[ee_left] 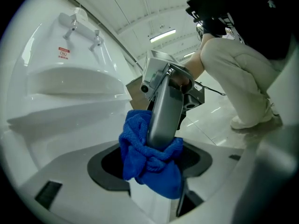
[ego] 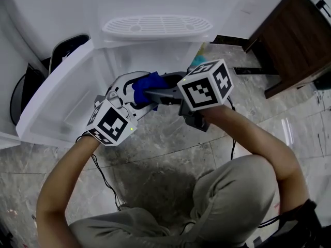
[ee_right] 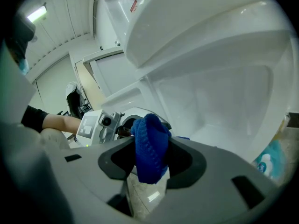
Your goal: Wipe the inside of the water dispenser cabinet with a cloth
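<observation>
On the left of the head view the white cabinet door [ego: 54,105] of the water dispenser [ego: 155,1] stands swung open, and the open cabinet [ego: 119,61] sits below the drip grille [ego: 158,26].

My left gripper [ego: 138,93] is just in front of this opening, above the grey stone floor [ego: 170,149]. In the left gripper view its [ee_left: 155,197] white jaws are drawn nearly together, and the blue cloth [ee_left: 152,160] is bunched at their tips and hangs over them.

The cloth [ego: 146,81] is therefore not inside the cabinet. It is in the air just before the opening, between the two grippers, which meet tip to tip.

My right gripper [ego: 152,94] comes from the right side. The left gripper view shows its [ee_left: 161,139] grey jaws pressing down into the top of the cloth. In the right gripper view the jaws of this gripper [ee_right: 148,174] are also close together, with a fold of the cloth [ee_right: 149,146] pinched between them, so both grippers have hold of it.

Further right, a small teal packet [ego: 198,61] lies at the cabinet's right edge; I cannot tell what it is. A piece of dark wooden furniture [ego: 295,40] stands at the far right, well apart from the grippers.
</observation>
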Demonstrator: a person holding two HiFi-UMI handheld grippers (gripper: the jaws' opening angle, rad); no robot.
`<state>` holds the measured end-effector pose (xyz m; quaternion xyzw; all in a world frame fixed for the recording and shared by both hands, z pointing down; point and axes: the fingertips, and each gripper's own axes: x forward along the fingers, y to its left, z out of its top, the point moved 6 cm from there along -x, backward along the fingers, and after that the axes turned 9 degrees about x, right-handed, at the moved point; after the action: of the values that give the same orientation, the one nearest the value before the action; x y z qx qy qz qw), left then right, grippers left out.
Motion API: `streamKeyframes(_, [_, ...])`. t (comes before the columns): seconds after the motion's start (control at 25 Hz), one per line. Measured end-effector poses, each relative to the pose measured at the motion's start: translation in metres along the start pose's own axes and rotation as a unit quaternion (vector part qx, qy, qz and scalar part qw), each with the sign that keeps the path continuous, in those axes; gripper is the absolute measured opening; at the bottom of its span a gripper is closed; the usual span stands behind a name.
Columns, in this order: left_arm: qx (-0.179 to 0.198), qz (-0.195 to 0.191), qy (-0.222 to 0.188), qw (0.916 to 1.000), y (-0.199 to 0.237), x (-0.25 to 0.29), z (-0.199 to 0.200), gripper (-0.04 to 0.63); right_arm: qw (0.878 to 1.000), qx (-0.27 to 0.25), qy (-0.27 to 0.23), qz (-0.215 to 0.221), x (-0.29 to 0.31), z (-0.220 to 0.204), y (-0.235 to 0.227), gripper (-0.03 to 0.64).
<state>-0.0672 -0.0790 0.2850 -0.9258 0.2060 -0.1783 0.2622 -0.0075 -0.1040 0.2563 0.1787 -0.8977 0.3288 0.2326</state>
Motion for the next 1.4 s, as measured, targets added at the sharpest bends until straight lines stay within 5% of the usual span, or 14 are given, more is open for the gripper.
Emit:
streamKeyframes(0.24, [-0.111,0.019,0.01,0.9935,0.012,-0.009,-0.022,0.273,0.993,-0.075,0.059,-0.072,0.002,0.012,-0.026,0.156])
streamKeyframes(0.4, [-0.208,0.052,0.02,0.9766,0.022,-0.019,-0.047,0.215,0.976,-0.135,0.064,-0.158,0.017,0.034,-0.058,0.156])
streamKeyframes(0.56, [-0.191,0.062,0.026,0.9793,0.026,-0.023,-0.046,0.011,0.946,-0.233,0.005,-0.225,0.054,0.032,-0.076,0.16])
streamKeyframes(0.64, [-0.179,0.061,0.035,0.9813,0.024,-0.022,-0.044,0.008,0.929,-0.258,-0.057,-0.258,0.067,0.029,-0.079,0.16])
streamKeyframes(0.72, [-0.184,0.057,0.043,0.9802,0.017,-0.021,-0.047,0.008,0.924,-0.228,-0.126,-0.278,0.074,0.024,-0.083,0.16])
streamKeyframes(0.88, [-0.226,0.064,0.053,0.9706,0.007,-0.028,-0.06,0.008,0.936,-0.16,-0.165,-0.267,0.093,0.012,-0.097,0.16])
streamKeyframes(1.04, [-0.247,0.058,0.065,0.9651,-0.007,-0.034,-0.069,0.008,0.947,-0.212,-0.097,-0.221,0.128,-0.004,-0.102,0.16])
streamKeyframes(1.24, [-0.256,0.048,0.073,0.9627,-0.019,-0.032,-0.08,0.008,0.923,-0.303,-0.018,-0.238,0.164,-0.009,-0.125,0.16])
streamKeyframes(1.4, [-0.278,0.045,0.077,0.9564,-0.03,-0.036,-0.091,0.008,0.917,-0.333,0.024,-0.217,0.189,-0.01,-0.146,0.16])
